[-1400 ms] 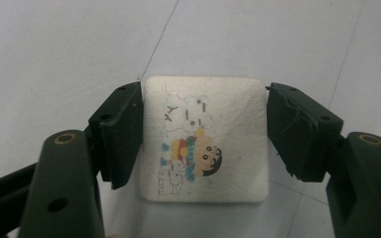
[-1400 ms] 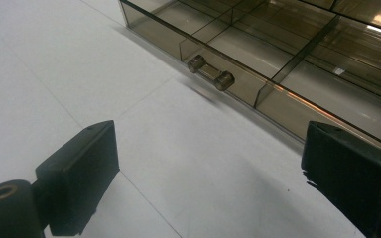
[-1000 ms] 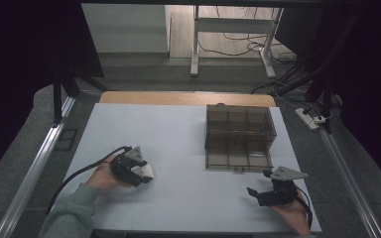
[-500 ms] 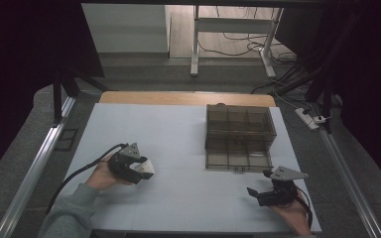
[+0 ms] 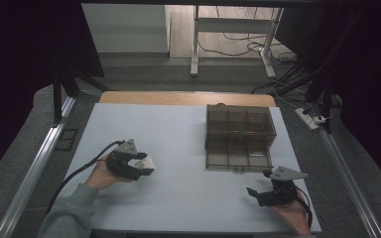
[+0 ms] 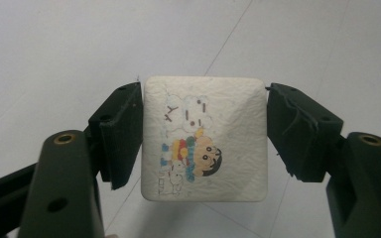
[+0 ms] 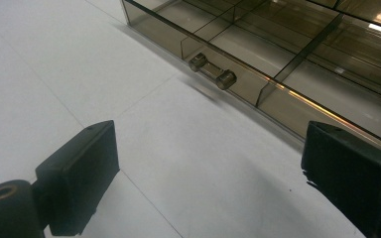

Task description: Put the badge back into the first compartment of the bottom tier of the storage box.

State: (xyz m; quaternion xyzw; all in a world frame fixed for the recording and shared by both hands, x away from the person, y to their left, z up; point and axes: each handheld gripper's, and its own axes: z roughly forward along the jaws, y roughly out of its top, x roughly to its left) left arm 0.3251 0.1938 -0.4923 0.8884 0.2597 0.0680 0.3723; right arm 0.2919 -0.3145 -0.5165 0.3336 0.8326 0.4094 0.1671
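So the left tongs (image 6: pixel 204 141) are pinching a small square cream-coloured block with a cartoon kid printed on it (image 6: pixel 204 139), one black pad pressing on each side, and they're carrying it just above the pale grey desk (image 5: pixel 178 198) on the left side, well apart from the smoky transparent plastic organiser box with divided compartments (image 5: pixel 238 136) that's sitting toward the far right. The box's lower drawer is looking pulled out a bit, with its little clear cylindrical knob (image 7: pixel 212 72) facing the right tongs (image 7: pixel 213 188). Those right tongs are sitting spread wide with nothing between them, hovering low near the drawer front but not touching it. My guess is the block is heading for one of those compartments, and that's where I'm seeing trouble. The pads are only gripping the block by its two edges, and the surface is looking a bit soft and rounded, so any wrist twist on the way over is risking it rotating or popping out onto the desk. The compartments are also looking fairly snug, so coming in tilted could be catching a divider and leaving the block perched on top. And if the drawer isn't out far enough, the upper shelf is going to be blocking the drop. The right tongs parked right by the knob could also be bumping the drawer if both hands are crowding in together.
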